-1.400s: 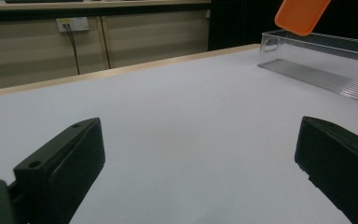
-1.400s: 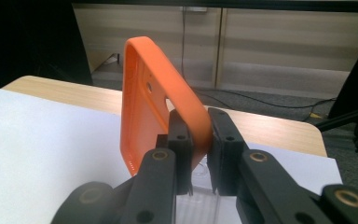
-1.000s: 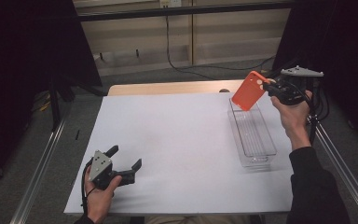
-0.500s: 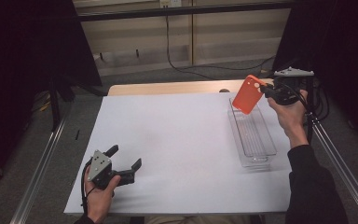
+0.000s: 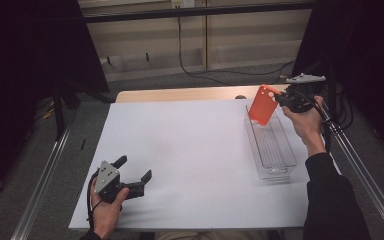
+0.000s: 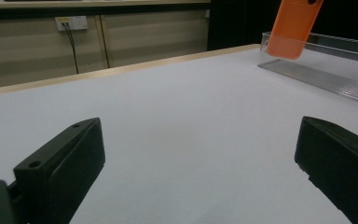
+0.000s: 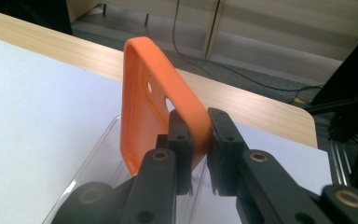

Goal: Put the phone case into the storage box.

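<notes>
my right gripper (image 5: 279, 98), pinching the orange phone case (image 5: 262, 104), has lowered toward the clear tray (image 5: 272, 145) at the desk's right edge; placement is imminent. my left gripper (image 5: 132, 172) rests spread.

Dim room, table lit from above.
White table (image 5: 195, 150) with a wooden far edge; behind it a pale panelled wall (image 5: 145, 45), wall socket (image 5: 179, 4), black cable (image 5: 190, 70) dropping to grey floor (image 5: 180, 82); dark curtains (image 5: 30, 50) flank the table.

Left hand (image 5: 107, 207) at seven o'clock low on the table, left gripper (image 5: 136, 175) level, jaws spread wide, pointing toward two o'clock, right forearm rising along the four o'clock edge, right gripper (image 5: 278, 99) raised at two o'clock, jaws pinched together
</notes>
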Action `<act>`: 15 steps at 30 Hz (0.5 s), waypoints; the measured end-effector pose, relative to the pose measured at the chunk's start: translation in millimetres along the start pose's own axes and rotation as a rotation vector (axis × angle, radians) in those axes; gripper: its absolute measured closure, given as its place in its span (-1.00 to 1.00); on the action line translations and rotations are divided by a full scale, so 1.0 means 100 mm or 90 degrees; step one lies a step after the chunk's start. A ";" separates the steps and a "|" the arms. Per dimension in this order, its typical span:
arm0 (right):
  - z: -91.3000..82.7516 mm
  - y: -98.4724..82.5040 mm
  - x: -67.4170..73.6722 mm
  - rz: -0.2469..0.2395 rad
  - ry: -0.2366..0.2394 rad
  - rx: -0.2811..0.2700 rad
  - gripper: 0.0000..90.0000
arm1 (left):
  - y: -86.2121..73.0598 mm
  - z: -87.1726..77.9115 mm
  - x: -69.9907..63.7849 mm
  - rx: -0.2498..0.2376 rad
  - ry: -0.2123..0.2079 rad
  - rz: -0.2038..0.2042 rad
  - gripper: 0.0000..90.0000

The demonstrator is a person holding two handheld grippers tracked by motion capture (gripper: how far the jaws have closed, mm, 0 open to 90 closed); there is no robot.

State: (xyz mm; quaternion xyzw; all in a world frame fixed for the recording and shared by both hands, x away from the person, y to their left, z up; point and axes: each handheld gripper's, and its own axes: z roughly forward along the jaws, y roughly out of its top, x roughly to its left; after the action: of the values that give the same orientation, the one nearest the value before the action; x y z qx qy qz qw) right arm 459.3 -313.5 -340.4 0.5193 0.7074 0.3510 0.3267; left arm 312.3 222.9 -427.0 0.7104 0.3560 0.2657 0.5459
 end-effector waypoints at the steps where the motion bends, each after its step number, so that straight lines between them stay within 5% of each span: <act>1: 0.01 0.00 0.01 -0.004 -0.004 0.005 0.79 | 0.00 0.00 0.00 0.000 0.000 0.000 -0.97; 15: 0.12 -0.01 0.07 -0.026 -0.019 0.026 0.79 | 0.00 -0.01 0.00 -0.004 -0.001 0.000 -0.97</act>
State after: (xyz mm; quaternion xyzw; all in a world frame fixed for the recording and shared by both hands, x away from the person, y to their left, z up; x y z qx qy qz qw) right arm 467.2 -305.4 -348.2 0.5167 0.7196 0.3221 0.3339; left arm 311.9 223.6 -426.4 0.7091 0.3547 0.2659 0.5483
